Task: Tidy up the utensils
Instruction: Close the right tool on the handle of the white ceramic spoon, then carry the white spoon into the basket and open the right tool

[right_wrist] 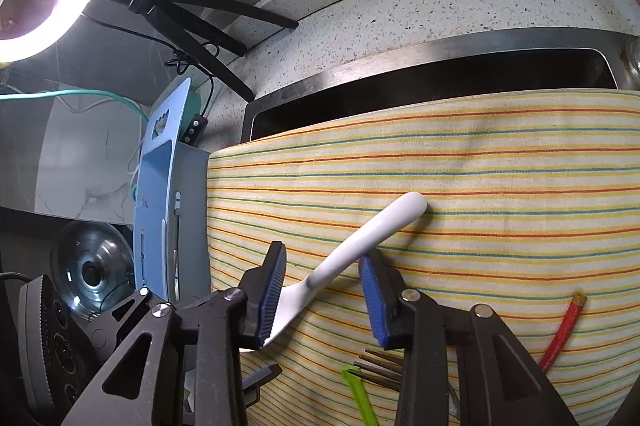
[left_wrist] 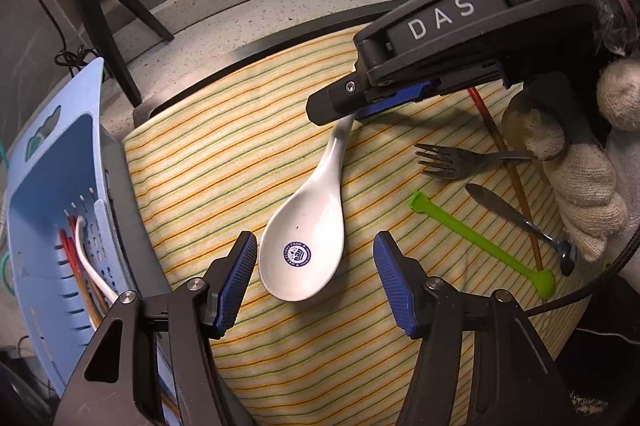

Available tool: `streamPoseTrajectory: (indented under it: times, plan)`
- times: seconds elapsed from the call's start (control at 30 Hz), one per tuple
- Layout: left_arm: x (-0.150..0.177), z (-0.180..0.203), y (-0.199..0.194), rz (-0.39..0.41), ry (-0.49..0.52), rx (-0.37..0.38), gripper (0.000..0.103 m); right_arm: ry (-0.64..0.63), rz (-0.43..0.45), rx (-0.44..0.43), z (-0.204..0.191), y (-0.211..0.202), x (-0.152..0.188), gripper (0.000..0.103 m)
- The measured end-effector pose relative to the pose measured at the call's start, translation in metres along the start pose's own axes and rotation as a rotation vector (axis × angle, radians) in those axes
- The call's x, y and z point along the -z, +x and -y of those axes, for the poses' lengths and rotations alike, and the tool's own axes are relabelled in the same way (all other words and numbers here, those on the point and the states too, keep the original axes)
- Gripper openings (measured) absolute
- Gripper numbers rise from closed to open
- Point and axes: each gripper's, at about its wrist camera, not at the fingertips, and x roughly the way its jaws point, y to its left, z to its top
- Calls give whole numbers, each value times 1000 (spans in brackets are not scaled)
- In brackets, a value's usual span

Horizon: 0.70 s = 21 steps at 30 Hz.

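White glazed ceramic soup spoon (left_wrist: pixel 308 226) lying on striped cloth surface (left_wrist: pixel 240 130), bowl between wide-open left gripper (left_wrist: pixel 316 280) pads, untouched. Handle between half-open right gripper (right_wrist: pixel 322 290) pads, no squeeze seen. Hard, slippery, breakable; best held at thin handle, gently.

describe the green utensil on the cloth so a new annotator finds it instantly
Start at the striped cloth spread over the sink. On its right side, by the gloved hand, lie a metal fork, a table knife and a chopstick. The green plastic stick lies diagonally just below the fork, the only bright lime, flat plastic piece there.
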Motion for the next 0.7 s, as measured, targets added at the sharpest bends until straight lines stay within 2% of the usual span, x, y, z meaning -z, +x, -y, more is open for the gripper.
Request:
streamPoseTrajectory:
  times: [0.07,0.1,0.17,0.2,0.47,0.7]
  plan:
    - [2,1,0,1,9,-19,58,-8,-5,4,-2,2,-1,20]
    - [2,0,1,5,10,-23,55,-13,-7,6,-2,2,-1,19]
    - [2,-2,2,10,-6,-18,42,-15,-7,14,-3,3,-1,17]
    - [2,-4,3,12,-8,-14,41,-14,-6,14,-3,4,-1,16]
    - [9,-7,3,34,-10,-25,40,-17,-1,0,-7,2,-2,14]
    - [18,-9,-21,79,-40,-27,40,-31,6,-40,-21,-9,-2,12]
